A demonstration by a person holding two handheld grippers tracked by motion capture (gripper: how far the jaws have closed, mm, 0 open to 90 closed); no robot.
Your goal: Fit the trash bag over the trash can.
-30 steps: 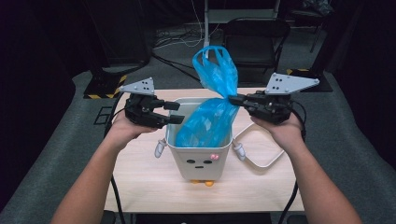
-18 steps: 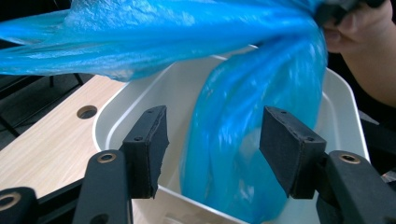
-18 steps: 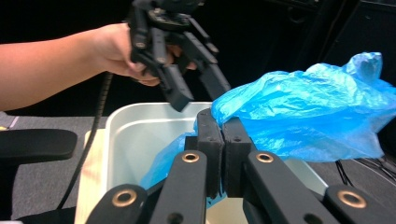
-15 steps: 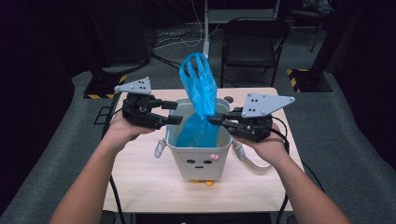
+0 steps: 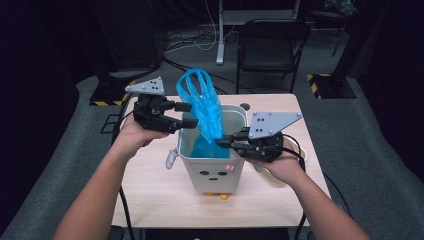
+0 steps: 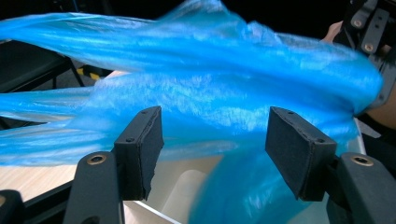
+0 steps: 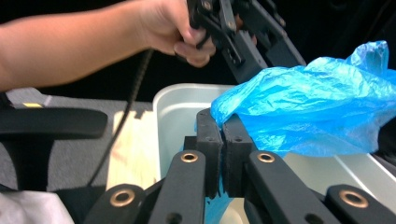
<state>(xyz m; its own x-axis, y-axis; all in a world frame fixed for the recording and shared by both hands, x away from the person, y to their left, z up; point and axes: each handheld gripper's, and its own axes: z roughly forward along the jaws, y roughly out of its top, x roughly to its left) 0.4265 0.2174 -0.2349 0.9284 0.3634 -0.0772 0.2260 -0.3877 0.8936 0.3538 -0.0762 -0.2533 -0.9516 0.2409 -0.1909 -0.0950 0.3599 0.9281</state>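
Now there is one blue bag [image 5: 202, 107] and one white bin [image 5: 212, 167] on one table [image 5: 150, 195]. Two claws work here. The right claw [image 5: 222, 142] pinches the bag's edge tight. The left claw [image 5: 187, 114] has just been opening, and the bag hangs loose between its pads, over the bin.

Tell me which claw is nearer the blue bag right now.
Right. The right claw is clamped on the blue bag over the bin; the left claw stands open beside the bag, pads off it.
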